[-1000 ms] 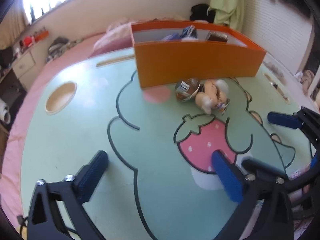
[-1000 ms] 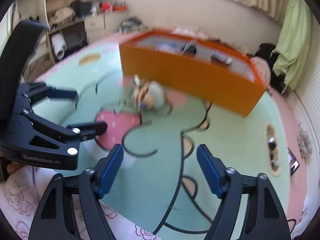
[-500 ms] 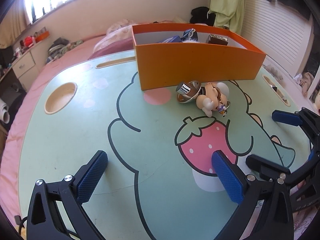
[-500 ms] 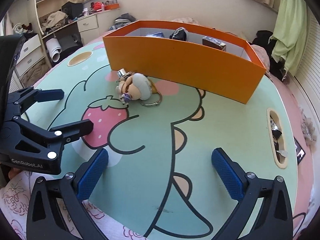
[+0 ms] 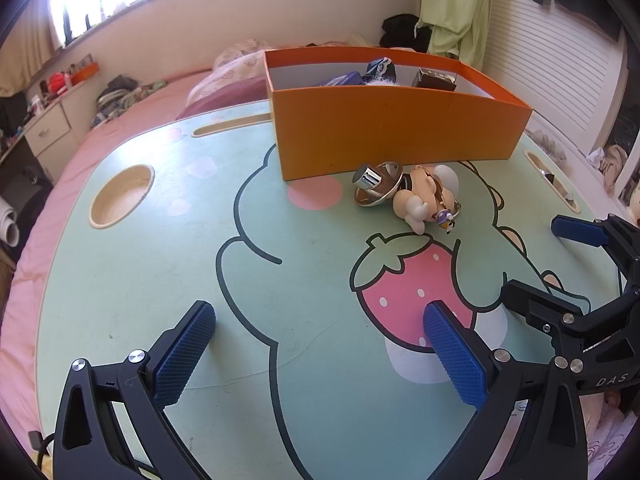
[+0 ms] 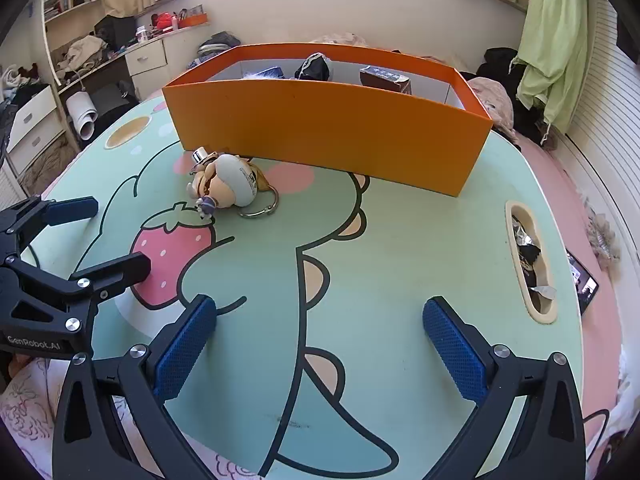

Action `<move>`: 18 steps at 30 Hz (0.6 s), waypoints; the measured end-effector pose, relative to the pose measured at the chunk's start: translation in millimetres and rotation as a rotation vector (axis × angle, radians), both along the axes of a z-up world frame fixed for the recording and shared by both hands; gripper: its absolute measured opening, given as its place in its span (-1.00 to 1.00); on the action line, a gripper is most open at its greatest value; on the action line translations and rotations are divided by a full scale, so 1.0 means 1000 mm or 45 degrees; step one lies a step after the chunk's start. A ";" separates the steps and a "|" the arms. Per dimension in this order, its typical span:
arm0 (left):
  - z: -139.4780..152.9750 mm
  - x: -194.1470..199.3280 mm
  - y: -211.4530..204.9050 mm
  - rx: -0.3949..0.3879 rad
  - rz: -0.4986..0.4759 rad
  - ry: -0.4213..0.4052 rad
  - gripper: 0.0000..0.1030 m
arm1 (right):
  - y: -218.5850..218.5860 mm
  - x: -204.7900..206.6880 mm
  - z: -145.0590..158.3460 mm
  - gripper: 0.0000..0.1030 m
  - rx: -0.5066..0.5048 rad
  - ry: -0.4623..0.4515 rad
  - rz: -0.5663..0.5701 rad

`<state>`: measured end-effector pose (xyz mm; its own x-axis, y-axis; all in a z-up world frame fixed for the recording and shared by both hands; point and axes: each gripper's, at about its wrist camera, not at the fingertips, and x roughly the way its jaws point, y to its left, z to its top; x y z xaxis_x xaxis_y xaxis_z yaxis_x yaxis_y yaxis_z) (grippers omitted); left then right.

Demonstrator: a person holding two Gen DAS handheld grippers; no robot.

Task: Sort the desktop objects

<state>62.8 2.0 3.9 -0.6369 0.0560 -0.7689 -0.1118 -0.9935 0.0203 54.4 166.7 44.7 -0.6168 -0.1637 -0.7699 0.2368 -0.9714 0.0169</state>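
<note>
mint cartoon table (image 5: 168,264), orange box (image 6: 328,132), cluttered bedroom behind

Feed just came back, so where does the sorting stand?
Done: several items already sit in the orange box. In hand: nothing; the left gripper and right gripper are both open and empty. Left: the toy figure keychain and the shiny metal piece beside it lie on the table.

Cartoon table (image 5: 168,280), orange box (image 5: 396,136), figurine (image 5: 428,200)

Right gripper (image 6: 320,344) jaws wider (blur gone), nearer box (image 6: 328,132).
</note>
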 end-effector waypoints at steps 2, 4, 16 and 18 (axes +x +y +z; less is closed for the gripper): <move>0.000 0.000 0.000 0.000 0.000 0.001 1.00 | 0.000 -0.002 0.001 0.99 0.012 0.006 -0.003; 0.000 0.000 0.000 0.001 -0.001 0.005 1.00 | -0.001 -0.003 0.007 0.99 0.009 0.045 0.016; 0.001 -0.003 0.000 0.002 0.001 0.006 1.00 | -0.074 -0.039 0.023 0.59 0.136 0.070 0.220; 0.002 -0.003 0.001 0.003 0.001 0.006 1.00 | -0.079 -0.045 0.012 -0.02 0.174 0.030 0.210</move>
